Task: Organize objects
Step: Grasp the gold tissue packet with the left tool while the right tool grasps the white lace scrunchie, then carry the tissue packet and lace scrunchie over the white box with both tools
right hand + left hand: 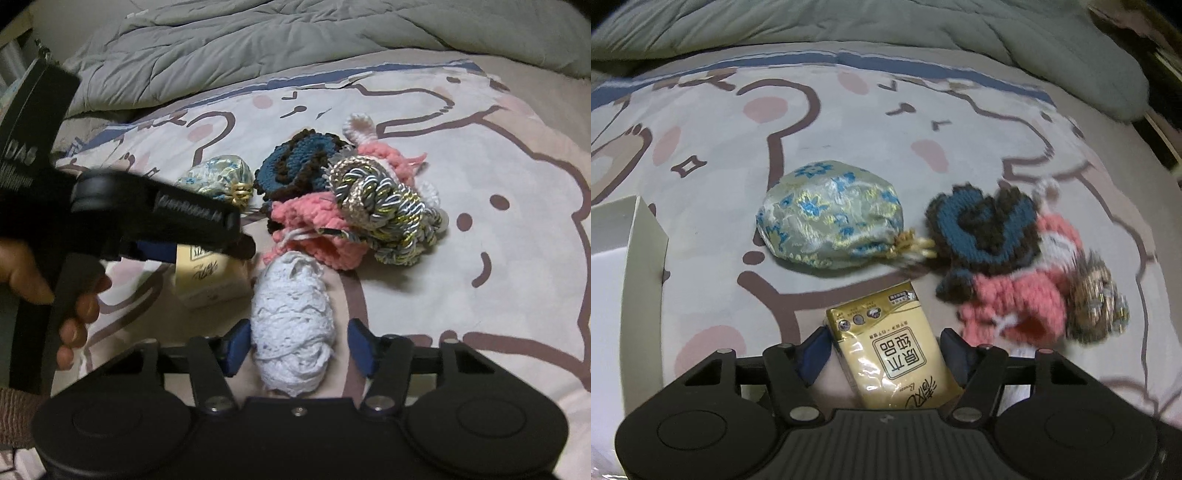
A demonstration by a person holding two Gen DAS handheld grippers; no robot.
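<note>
In our left wrist view, the left claw (884, 356) brackets a gold tissue pack (892, 350), its blue pads wide apart; whether they touch it we cannot tell. Only here does a white box (646, 254) show at the left edge. Our right view alone shows the white lace bundle (293, 325) lying between the spread fingers of the right claw (295, 347), unpinched. Beyond, on the bed sheet (480, 177), lie the brocade pouch (831, 214), crocheted pieces (306, 162) and braided cord (388, 206).
</note>
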